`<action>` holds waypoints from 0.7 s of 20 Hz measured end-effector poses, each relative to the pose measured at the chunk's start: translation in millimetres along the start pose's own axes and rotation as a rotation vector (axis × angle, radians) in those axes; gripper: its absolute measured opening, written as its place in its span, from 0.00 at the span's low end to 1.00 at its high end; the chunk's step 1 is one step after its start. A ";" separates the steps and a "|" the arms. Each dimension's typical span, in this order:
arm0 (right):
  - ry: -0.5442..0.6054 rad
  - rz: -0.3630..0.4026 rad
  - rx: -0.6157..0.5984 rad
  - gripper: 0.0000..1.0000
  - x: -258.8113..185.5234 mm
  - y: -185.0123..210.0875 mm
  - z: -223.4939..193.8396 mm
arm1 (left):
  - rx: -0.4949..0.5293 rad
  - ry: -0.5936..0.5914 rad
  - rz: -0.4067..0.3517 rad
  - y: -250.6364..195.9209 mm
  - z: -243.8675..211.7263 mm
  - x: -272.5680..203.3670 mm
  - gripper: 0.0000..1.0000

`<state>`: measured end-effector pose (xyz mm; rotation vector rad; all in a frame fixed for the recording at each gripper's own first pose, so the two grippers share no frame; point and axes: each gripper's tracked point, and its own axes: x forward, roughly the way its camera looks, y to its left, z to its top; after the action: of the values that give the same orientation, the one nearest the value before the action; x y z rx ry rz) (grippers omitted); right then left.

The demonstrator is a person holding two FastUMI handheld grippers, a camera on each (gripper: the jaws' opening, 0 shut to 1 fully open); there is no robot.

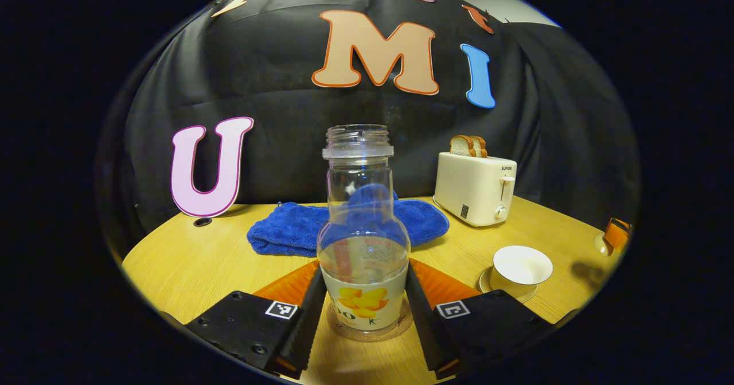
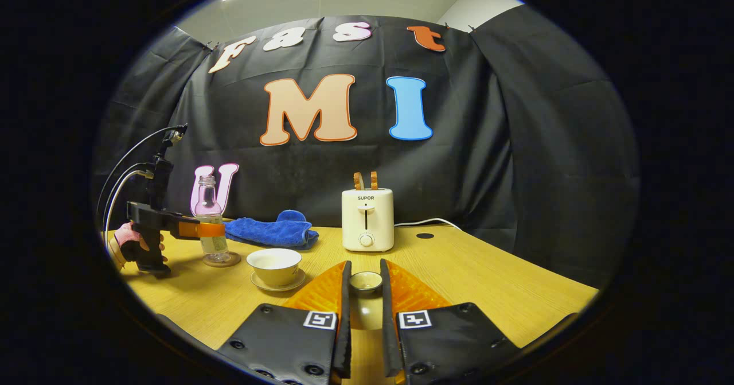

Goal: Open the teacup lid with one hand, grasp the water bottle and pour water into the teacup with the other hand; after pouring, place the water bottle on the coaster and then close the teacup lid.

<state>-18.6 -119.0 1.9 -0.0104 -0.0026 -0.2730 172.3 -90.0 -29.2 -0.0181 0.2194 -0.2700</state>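
Left gripper view shows your left gripper (image 1: 363,310) with its fingers touching both sides of the water bottle (image 1: 363,241), which stands upright on the round coaster (image 1: 367,332); the uncovered teacup (image 1: 522,265) sits on its saucer to the right, with bare table (image 1: 189,264) around it. In the right gripper view your right gripper (image 2: 365,310) pinches the small teacup lid (image 2: 366,282) at its fingertips above the table, near the toaster (image 2: 367,219).

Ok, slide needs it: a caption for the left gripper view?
Left tool flanks the clear glass water bottle on its round coaster; open white teacup nearby.
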 end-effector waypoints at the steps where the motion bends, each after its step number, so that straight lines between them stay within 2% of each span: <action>1: 0.000 0.000 0.000 0.25 -0.2 -0.1 0.2 | 0.000 0.001 -0.001 -0.1 0.6 1.4 0.72; 6: 0.000 0.000 0.000 0.25 -0.1 -0.2 -0.1 | -0.002 0.017 -0.004 -1.8 -4.5 -0.2 0.77; 7: 0.000 0.000 0.000 0.25 -0.2 -0.2 -0.1 | 0.000 0.013 -0.002 -2.4 -3.8 -0.1 0.80; 8: 0.000 0.000 0.000 0.24 0.0 -0.2 -0.1 | 0.002 0.007 0.000 -3.8 -2.8 -0.8 0.90; 9: 0.000 0.000 0.000 0.25 -0.1 -0.2 0.0 | 0.007 0.002 0.002 -5.4 -2.6 -1.8 0.95; 12: 0.000 0.000 0.000 0.25 0.1 -0.3 -0.3 | 0.047 -0.027 0.004 -10.3 -0.9 -6.4 0.94; 13: 0.000 0.000 0.000 0.25 -0.3 -0.1 0.1 | 0.059 -0.035 0.004 -11.1 -1.0 -6.2 0.98; 14: 0.000 0.000 0.000 0.25 -0.2 -0.2 -0.1 | 0.069 -0.035 0.007 -12.8 -2.2 -7.4 0.96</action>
<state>-18.8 -119.2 1.7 -0.0099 -0.0024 -0.2726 161.5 -100.4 -29.2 0.0467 0.1748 -0.2698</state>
